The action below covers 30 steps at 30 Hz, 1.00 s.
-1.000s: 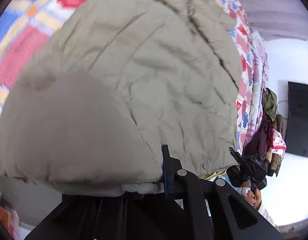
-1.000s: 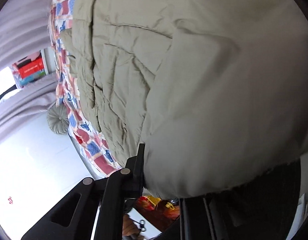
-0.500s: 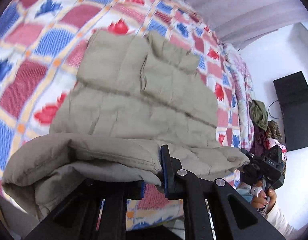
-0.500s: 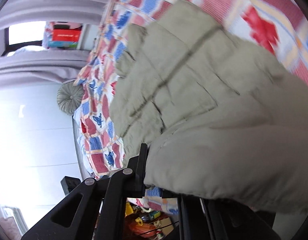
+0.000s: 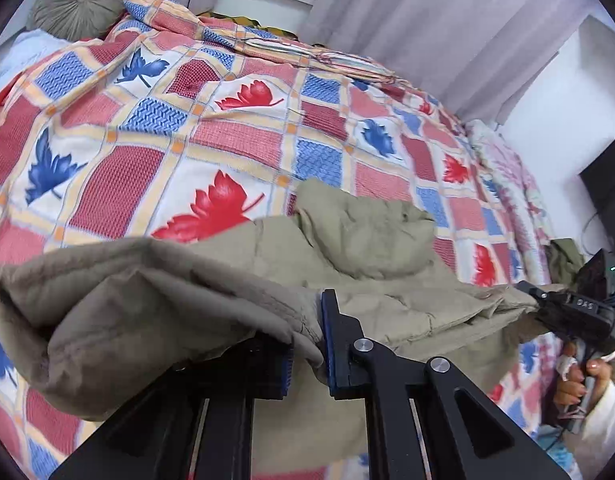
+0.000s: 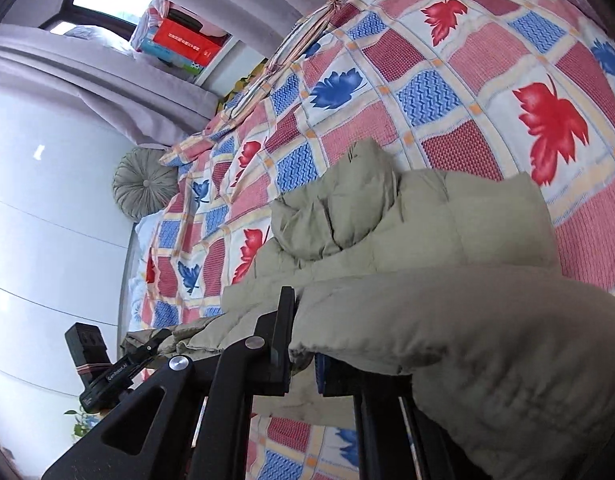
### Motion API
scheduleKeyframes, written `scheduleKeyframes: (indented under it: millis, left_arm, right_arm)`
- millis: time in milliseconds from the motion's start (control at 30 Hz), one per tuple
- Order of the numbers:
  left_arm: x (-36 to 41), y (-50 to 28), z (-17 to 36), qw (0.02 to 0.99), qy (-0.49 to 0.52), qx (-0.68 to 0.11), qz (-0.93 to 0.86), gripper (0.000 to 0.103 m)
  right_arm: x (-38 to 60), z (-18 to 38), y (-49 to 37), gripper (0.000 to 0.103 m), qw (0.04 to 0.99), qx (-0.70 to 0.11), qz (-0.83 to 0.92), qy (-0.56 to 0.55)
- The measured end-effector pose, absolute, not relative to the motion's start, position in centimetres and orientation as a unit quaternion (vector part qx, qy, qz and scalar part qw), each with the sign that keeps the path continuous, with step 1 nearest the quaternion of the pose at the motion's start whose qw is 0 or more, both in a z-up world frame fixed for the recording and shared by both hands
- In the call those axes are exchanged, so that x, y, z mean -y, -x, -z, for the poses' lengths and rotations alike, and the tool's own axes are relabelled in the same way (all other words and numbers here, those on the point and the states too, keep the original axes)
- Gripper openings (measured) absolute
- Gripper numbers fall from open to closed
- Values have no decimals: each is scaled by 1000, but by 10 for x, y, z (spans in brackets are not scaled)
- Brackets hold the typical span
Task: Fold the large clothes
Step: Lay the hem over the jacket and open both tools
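Your left gripper [image 5: 305,340] was clamped on the beige puffer jacket [image 5: 371,236]. Your right gripper [image 6: 303,344] pinched its other edge, above the quilt [image 5: 179,120].

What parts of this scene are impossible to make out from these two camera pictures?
- Left wrist view: the left claw pads' contact is buried in the khaki jacket; the jacket's lower hem runs off the bottom edge.
- Right wrist view: the bulging jacket hides the right claw and one finger.
- Red box lettering: too small.
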<state>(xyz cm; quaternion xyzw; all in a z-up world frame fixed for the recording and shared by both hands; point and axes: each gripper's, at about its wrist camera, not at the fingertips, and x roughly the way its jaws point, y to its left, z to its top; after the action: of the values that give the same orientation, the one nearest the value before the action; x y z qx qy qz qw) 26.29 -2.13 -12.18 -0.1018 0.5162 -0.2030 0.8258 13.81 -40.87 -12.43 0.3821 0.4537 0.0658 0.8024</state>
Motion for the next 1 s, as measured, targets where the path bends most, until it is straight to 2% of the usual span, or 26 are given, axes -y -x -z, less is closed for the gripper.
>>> scheduleKeyframes:
  millis: [267,400,533,600,633,667,700,733,767,1000]
  left_arm:
    - [39,-318,211,818,96,-552,130,14]
    - [48,-325,226,817,81,-559,117,14]
    - [49,-326,216,813,78,-566,113,16]
    - [45,-322,203,824,69,-553,105,42]
    - [41,-318,194,833,67,-540,97,78]
    - [36,-313,183,849,64,-517,82,102]
    - [31,-309,173,863,63,-496,69,102]
    - [27,-305,165,872,62,-481,63,102]
    - [24,-305,161,871,60,-483,65,102]
    - [10,-262,168,853,40,-511,98,102]
  right_arm:
    - [411,193,-208,9,799,-480,-16,-363]
    - [412,222,-219,9,793,-477,3,-378]
    - [415,233,-222,12,789,-473,19,-391]
    - [418,232,-220,14,784,-472,18,-403]
    - [419,228,-219,19,783,-472,15,-406]
    - [420,224,-217,29,783,-472,12,-406]
    - [421,219,-215,38,784,-470,10,-406]
    - [423,213,-212,60,788,-465,8,-404]
    - [424,206,-209,68,793,-458,8,-402]
    - [423,186,-175,67,802,-461,12,-379]
